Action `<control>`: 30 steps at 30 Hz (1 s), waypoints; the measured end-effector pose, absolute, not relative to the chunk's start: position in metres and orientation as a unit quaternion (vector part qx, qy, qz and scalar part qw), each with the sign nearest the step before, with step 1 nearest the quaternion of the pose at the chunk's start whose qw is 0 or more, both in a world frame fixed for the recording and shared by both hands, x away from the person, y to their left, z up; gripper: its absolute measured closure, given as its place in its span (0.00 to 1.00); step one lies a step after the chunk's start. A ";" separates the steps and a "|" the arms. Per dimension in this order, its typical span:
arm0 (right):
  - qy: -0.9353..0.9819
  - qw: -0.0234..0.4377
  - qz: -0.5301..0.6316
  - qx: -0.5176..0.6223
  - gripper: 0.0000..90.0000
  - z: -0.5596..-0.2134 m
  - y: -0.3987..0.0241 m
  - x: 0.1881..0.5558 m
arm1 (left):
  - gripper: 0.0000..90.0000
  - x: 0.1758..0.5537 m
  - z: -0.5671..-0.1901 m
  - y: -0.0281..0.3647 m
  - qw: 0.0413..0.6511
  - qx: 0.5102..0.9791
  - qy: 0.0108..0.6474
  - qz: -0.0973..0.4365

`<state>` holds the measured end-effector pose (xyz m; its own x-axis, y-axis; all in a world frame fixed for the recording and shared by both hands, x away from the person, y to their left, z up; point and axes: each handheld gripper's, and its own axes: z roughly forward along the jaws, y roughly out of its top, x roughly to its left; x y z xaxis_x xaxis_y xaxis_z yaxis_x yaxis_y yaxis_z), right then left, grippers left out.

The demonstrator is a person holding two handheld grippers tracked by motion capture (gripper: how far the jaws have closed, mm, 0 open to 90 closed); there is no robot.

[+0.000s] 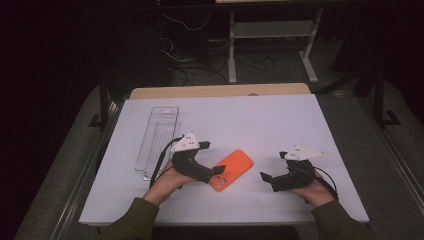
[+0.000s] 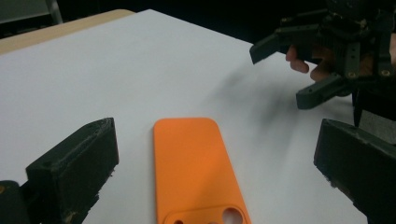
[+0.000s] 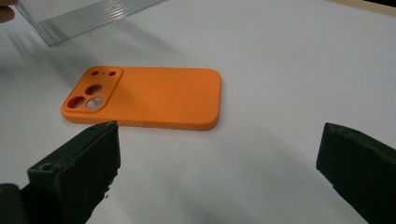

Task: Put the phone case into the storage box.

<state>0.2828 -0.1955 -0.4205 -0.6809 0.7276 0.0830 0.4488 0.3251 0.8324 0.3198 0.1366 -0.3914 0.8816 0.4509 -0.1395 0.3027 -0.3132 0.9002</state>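
One orange phone case, one clear tray, two grippers: left gripper, right gripper.

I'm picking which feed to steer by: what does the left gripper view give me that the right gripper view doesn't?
Left gripper view alone: the right claw, open, held by fingers across the white table.

Right gripper view alone: the clear ribbed tray beyond the case, and the case's camera cutouts in full.

Both: the orange phone case lying flat, back up, ahead of that view's own open black jaws, untouched.

orange phone case, white table, clear ribbed tray
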 end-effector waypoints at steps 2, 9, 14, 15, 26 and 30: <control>0.799 0.154 0.449 0.368 0.00 -0.420 -0.195 0.283 | 0.00 0.321 -0.390 0.134 0.542 0.803 0.237 0.071; 0.799 0.155 0.451 0.367 0.00 -0.420 -0.196 0.282 | 0.00 0.326 -0.389 0.127 0.539 0.805 0.236 0.079; 0.798 0.156 0.452 0.367 0.00 -0.419 -0.196 0.282 | 0.00 0.332 -0.388 0.119 0.535 0.807 0.237 0.081; 0.798 0.156 0.452 0.367 0.00 -0.419 -0.196 0.282 | 0.00 0.333 -0.389 0.117 0.536 0.806 0.236 0.082; 0.797 0.155 0.453 0.367 0.00 -0.419 -0.196 0.282 | 0.00 0.341 -0.391 0.104 0.537 0.801 0.249 0.088; 0.797 0.155 0.453 0.367 0.00 -0.419 -0.196 0.282 | 0.00 0.345 -0.391 0.100 0.537 0.800 0.249 0.091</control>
<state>0.2821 -0.1961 -0.4191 -0.6820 0.7264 0.0851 0.4451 0.3199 0.8364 0.3445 0.1002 -0.3910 0.8592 0.4968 -0.1224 0.3013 -0.2980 0.9058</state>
